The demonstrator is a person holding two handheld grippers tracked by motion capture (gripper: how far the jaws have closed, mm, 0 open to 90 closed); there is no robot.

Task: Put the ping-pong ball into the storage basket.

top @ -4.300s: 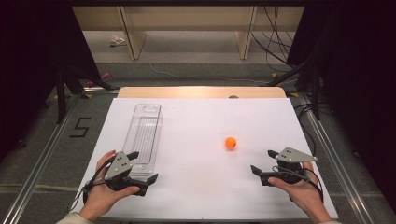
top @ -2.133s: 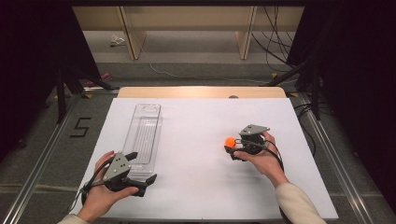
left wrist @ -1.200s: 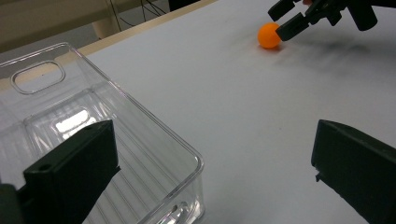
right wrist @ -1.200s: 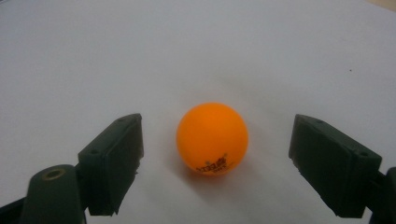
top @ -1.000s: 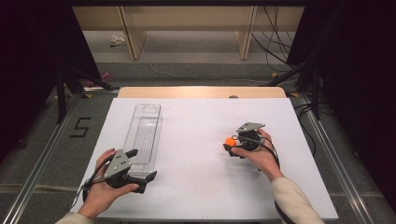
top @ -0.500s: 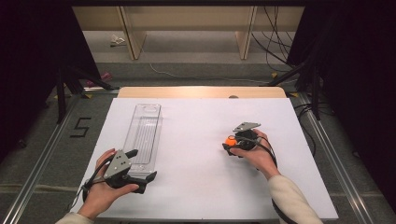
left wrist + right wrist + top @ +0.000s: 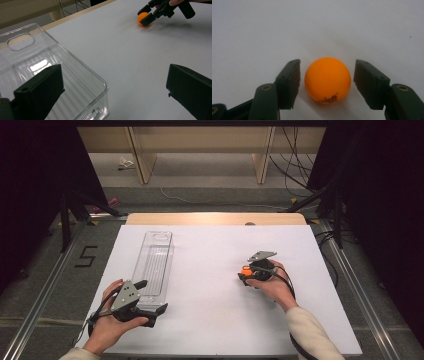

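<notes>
One orange ball (image 7: 327,80) between closing right claw (image 7: 327,82) jaws (gaps remain); left claw (image 7: 112,95) open beside one clear tray (image 7: 82,75).

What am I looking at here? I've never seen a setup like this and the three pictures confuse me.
A person at a white table holds a hand-operated two-jaw gripper in each hand. One picture looks down from above; the other two come from cameras riding on each gripper. The left gripper stands open at the near end of a clear plastic tray. The right gripper has just been closing around an orange ball resting on the table; small gaps show at both pads, so it is not gripped yet.
</notes>
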